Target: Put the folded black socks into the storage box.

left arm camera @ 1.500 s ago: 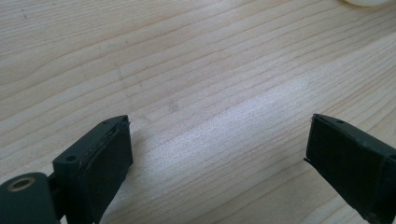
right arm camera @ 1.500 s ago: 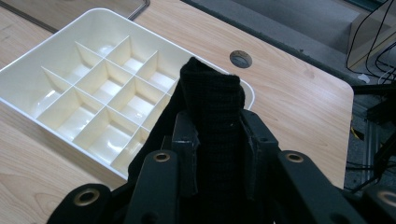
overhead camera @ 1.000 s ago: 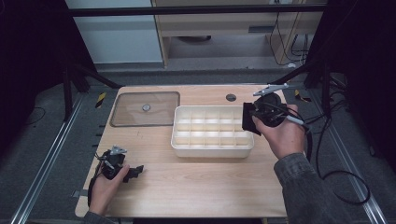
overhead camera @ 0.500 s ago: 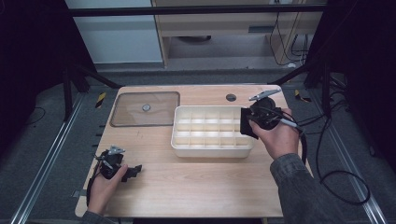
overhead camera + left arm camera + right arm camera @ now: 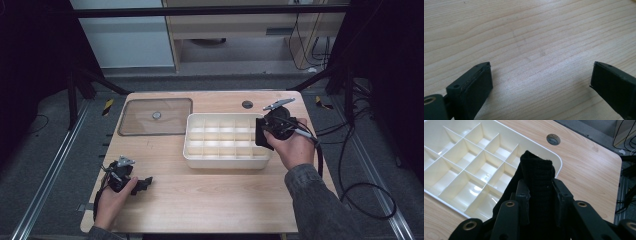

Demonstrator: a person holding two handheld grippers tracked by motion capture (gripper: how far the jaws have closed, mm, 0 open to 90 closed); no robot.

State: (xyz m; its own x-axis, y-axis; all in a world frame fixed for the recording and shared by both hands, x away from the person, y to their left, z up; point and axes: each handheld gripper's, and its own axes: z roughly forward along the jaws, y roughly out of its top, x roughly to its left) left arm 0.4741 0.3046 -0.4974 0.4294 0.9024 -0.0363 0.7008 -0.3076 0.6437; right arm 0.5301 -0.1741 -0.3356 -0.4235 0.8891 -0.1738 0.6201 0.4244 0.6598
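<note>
Right gripper view: the right gripper (image 5: 540,186) pinches a folded black cloth (image 5: 537,173) above the white divided tray (image 5: 456,165). The left gripper (image 5: 541,82) rests on the wooden table (image 5: 529,32), its 2 jaws spread with nothing between.

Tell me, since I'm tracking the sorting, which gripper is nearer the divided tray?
Right. The right gripper, clamping a black fabric piece, hovers at the divided tray's right end; the left gripper rests open near the table's front-left corner.

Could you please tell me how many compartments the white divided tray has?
10, as far as the high view shows: the tray holds two rows of five, one along its far side and one along its near side. The right gripper may hide part of the right-end pair.
</note>
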